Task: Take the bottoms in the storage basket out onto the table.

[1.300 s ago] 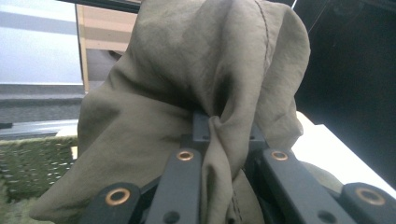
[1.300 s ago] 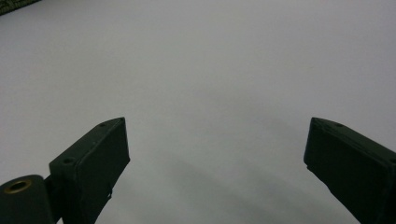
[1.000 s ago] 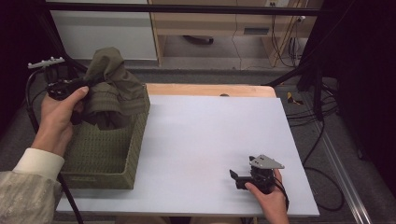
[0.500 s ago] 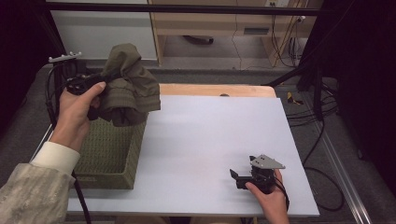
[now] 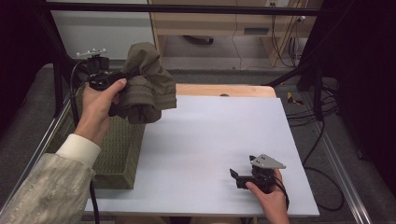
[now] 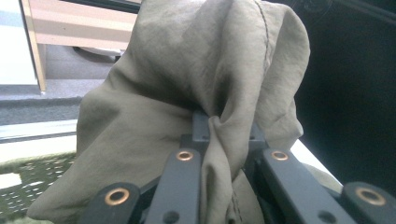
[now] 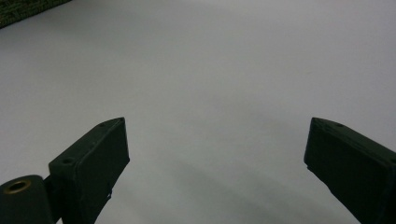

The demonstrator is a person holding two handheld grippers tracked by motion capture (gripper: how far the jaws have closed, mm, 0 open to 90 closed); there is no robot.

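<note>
Clearly, our left fingers [image 6: 219, 140] are pressed together on one narrow fold of the olive cloth [image 5: 148, 86], and this small pinch is our first worry. In the left gripper view the fold runs up between the two black jaws, and all the rest of the garment balloons above and around them. Nothing else supports the bundle, so if the fabric is smooth, its weight can pull the fold out of the grip, we think.

The cloth hangs in the air from the left gripper [image 5: 122, 74], above the far end of the green woven basket [image 5: 122, 154] and just over the left edge of the table [image 5: 215, 135]. If it slips here, it probably falls back into the basket, or it lands half on the basket rim and half on the white surface, where it is harder to take again.

Its lower folds also hang close to the rim of the basket. We cannot tell if they are free of it, and a fold that catches the weave could drag the basket or pull the cloth out of the pinch.

Our right fingers [image 7: 98, 154] are spread wide and hold nothing. The right gripper [image 5: 252, 176] rests on the table near its front right corner, well apart from the cloth, so it cannot help quickly if the bundle starts to fall.
</note>
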